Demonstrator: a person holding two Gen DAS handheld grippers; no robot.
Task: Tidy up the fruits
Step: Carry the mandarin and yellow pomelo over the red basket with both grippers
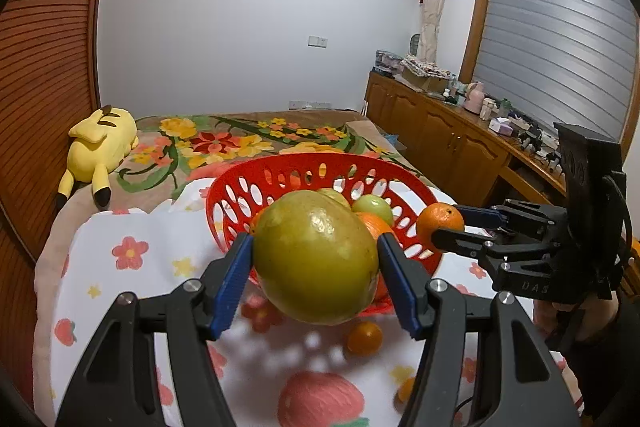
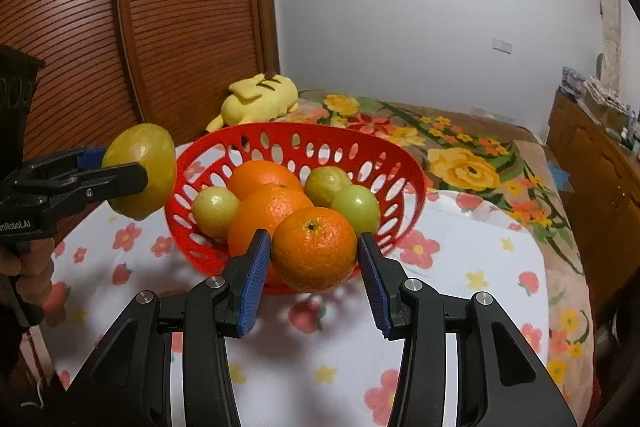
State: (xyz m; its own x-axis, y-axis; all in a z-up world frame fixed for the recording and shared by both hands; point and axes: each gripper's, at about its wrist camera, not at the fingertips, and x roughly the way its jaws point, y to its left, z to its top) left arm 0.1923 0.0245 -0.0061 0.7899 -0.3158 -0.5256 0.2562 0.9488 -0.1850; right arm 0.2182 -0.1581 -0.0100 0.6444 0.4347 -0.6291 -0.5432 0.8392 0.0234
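The left tool (image 1: 316,259) is clamped on a large yellow-green fruit (image 1: 316,255), its blue pads pressed against either flank, and the fruit hangs in the air clear of the cloth. The right tool (image 2: 314,255) grips a small orange (image 2: 314,249) the same way, stem end up, also lifted off the bed.

Just beyond both tools stands the red basket (image 2: 404,167), a perforated plastic bowl. In the right wrist view the held orange sits in front of its near rim; the left tool with its fruit is off to the left of the basket, beside its wall. Inside the basket lie two larger oranges (image 2: 266,177) and three green fruits (image 2: 216,211), packed close together and touching.

Below the left tool, on the white flowered cloth (image 1: 132,267), rests a small orange fruit (image 1: 364,337), with another partly hidden orange piece nearer the tool's right finger. The cloth covers the near part of a bed whose floral blanket (image 2: 464,163) stretches farther away.

Beyond the basket, against the slatted wooden door (image 2: 180,7), a yellow plush toy (image 2: 260,101) lies on the blanket. Far to the right of the tools runs a wooden cabinet (image 1: 440,135) with clutter on top.
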